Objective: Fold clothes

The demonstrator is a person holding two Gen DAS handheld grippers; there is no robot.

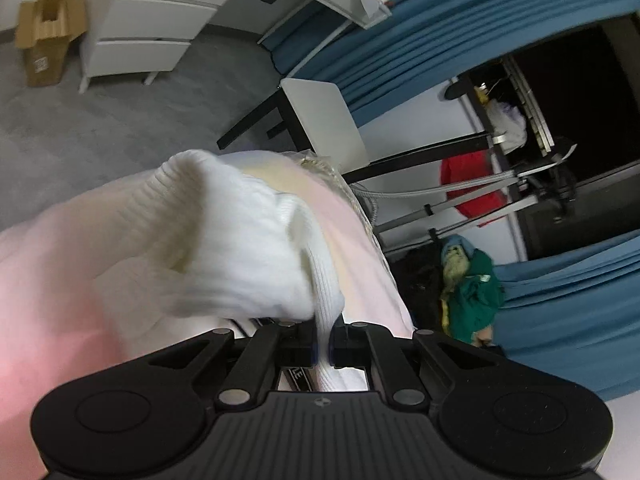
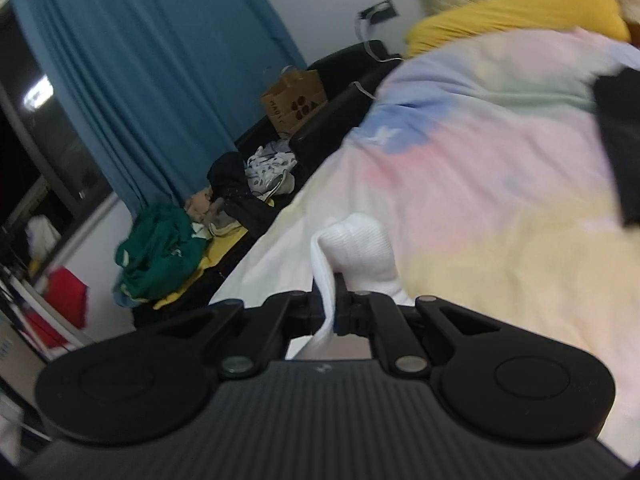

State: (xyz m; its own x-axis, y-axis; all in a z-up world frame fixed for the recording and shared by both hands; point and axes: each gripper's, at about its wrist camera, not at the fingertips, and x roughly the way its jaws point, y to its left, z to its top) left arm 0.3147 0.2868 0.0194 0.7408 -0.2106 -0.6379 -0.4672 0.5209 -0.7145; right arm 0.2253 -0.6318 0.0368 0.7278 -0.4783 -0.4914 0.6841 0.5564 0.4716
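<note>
A white ribbed knit garment (image 1: 240, 248) is bunched in front of my left gripper (image 1: 323, 344), which is shut on a fold of it above the pastel bed cover (image 1: 48, 280). In the right wrist view my right gripper (image 2: 329, 312) is shut on another fold of the same white garment (image 2: 356, 252), held over the pastel tie-dye bed cover (image 2: 500, 184). Both views are blurred by motion.
A pile of clothes with a green garment (image 2: 160, 248) lies on a dark bench beside the bed, also seen in the left wrist view (image 1: 476, 292). Blue curtains (image 2: 140, 80), a white-topped side table (image 1: 324, 116), white drawers (image 1: 148, 28), a yellow pillow (image 2: 520, 20), a dark item (image 2: 624, 140) on the bed.
</note>
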